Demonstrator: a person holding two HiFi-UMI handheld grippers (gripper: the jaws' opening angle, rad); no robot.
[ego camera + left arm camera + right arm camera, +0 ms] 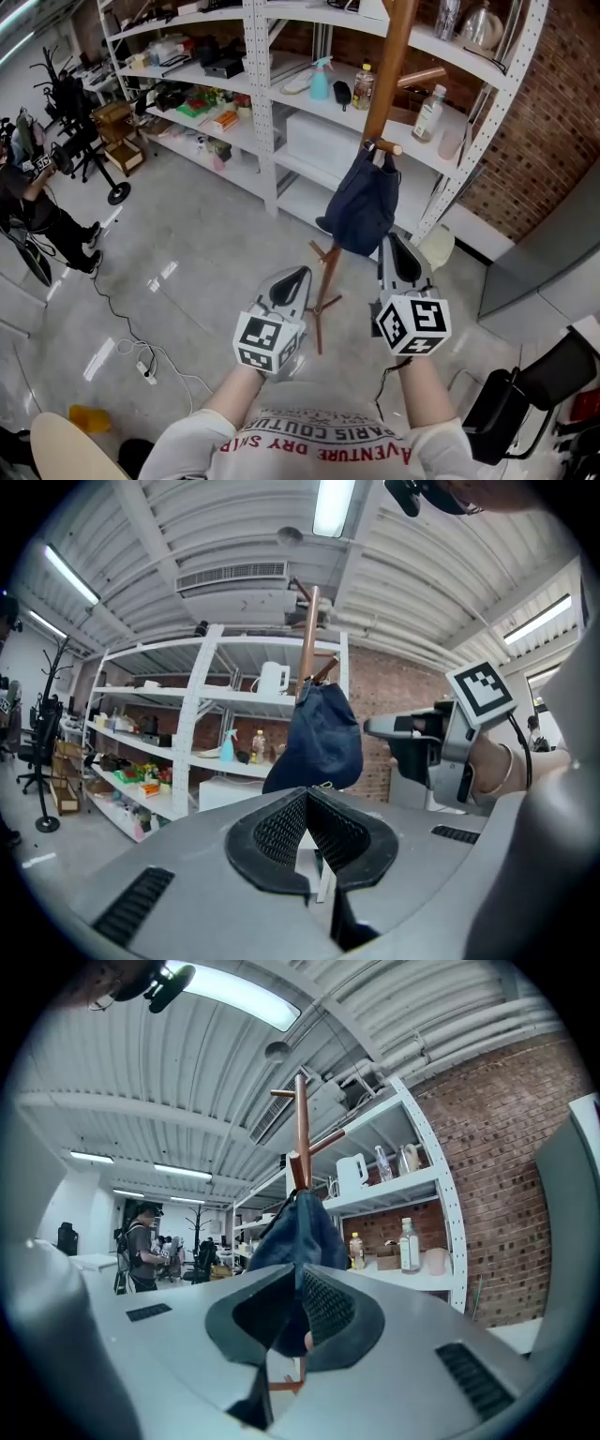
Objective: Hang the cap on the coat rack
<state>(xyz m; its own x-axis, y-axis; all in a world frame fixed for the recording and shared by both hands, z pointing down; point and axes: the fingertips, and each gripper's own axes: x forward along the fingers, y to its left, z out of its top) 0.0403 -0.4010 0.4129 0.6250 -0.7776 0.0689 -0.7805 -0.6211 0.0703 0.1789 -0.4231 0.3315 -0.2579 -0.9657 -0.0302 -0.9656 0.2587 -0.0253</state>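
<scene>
One navy cap point(361, 206) hangs from the coat rack point(392, 56), long axis vertical.

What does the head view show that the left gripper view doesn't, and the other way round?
Only the head view shows the coat rack's feet and the person's forearms. Only the left gripper view shows the ceiling lights. Both show the dark blue cap hanging on the coat rack, with the white shelves behind.
</scene>
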